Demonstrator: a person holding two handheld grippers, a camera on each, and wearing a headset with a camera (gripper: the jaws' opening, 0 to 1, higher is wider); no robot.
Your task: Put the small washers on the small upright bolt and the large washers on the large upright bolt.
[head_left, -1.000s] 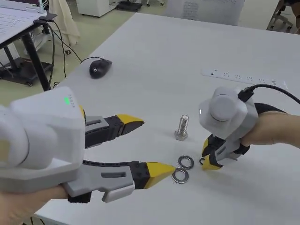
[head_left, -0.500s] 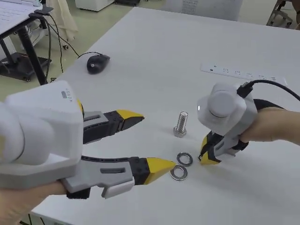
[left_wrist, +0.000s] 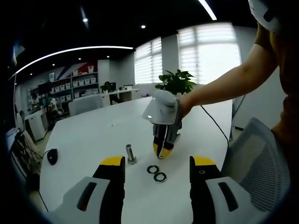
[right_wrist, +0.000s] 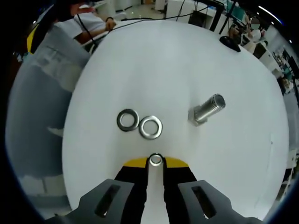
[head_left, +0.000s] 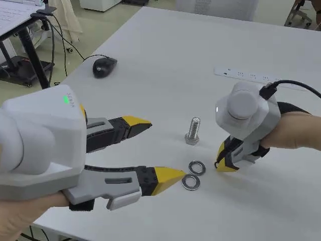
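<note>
Over white table (head_left: 200,60), right hand-held gripper (head_left: 224,166) pinches small washer (right_wrist: 155,160).

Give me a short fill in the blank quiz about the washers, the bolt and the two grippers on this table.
1. Near the bolt, ___ loose washers lie flat on the table.
2. The right gripper is ___ on a small washer.
3. The left gripper has its jaws ___, holding nothing.
4. The bolt stands ___, head down on the table.

Missing words: two; shut; open; upright.
</note>
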